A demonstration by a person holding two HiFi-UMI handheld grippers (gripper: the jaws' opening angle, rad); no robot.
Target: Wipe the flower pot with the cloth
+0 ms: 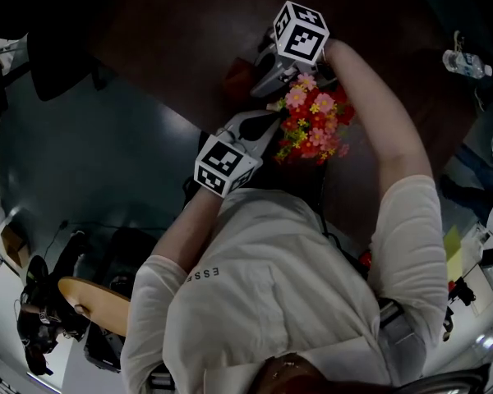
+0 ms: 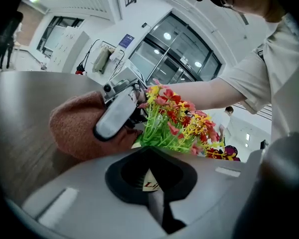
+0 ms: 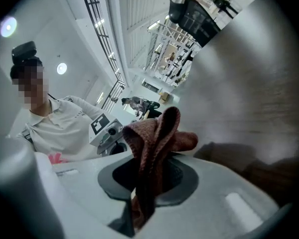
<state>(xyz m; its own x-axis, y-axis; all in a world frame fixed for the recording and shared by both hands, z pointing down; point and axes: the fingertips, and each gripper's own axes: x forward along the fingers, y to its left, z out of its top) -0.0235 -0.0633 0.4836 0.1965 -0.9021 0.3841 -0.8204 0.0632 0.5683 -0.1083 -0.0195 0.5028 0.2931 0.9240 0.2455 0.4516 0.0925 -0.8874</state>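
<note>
A bunch of pink, red and yellow artificial flowers [image 1: 316, 121] stands on the dark brown table [image 1: 172, 39]; the pot below is hidden by blooms. My left gripper [image 1: 273, 125] reaches in from the near side. In the left gripper view the left gripper [image 2: 150, 180] is shut on a thin cream edge with red print under the flowers [image 2: 174, 118], apparently the pot. My right gripper [image 1: 259, 84] is at the far side, shut on a reddish-brown cloth [image 1: 237, 79]. The cloth [image 3: 157, 133] bunches up out of the right gripper [image 3: 144, 183]. The cloth [image 2: 74, 128] lies against the plant's base.
A water bottle [image 1: 464, 62] lies at the far right. A black chair [image 1: 57, 48] stands off the table's left corner. A round wooden seat [image 1: 90, 298] and yellow notes [image 1: 452, 253] are near the person.
</note>
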